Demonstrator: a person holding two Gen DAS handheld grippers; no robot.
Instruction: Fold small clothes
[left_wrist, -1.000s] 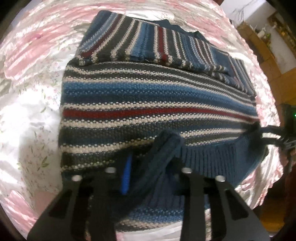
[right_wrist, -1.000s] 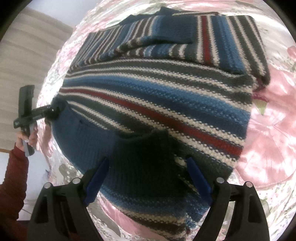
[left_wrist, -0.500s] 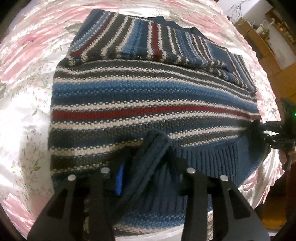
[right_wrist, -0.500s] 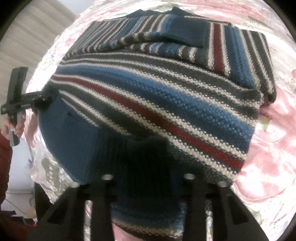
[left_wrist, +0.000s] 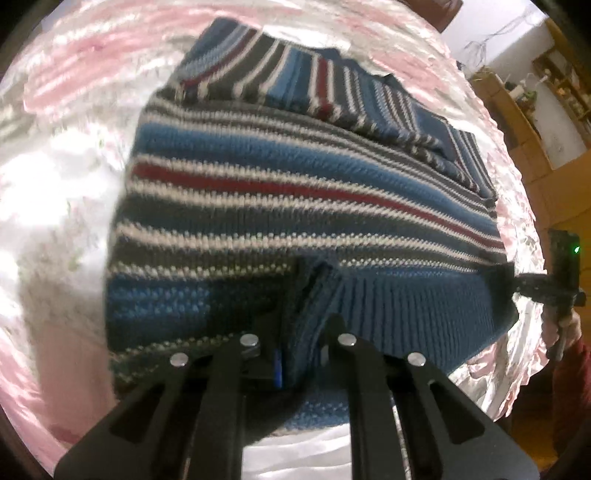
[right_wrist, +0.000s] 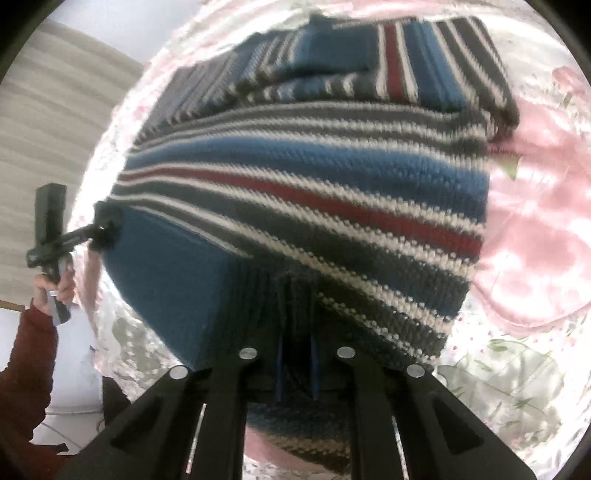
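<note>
Straight ahead of both cameras, the striped sweater (left_wrist: 306, 206) lies spread on the pink floral bed (left_wrist: 66, 192), sleeves folded in at its far end and the stripes running across my line of sight. My left hand-held gripper (left_wrist: 295, 354) is clamped on the ribbed hem (left_wrist: 406, 310) at one corner; my right hand-held gripper (right_wrist: 295, 354) pinches the same hem at the other corner. Neither hand is nearer: they share the near edge, so I judge that the fold must carry the hem forward toward the collar end.
</note>
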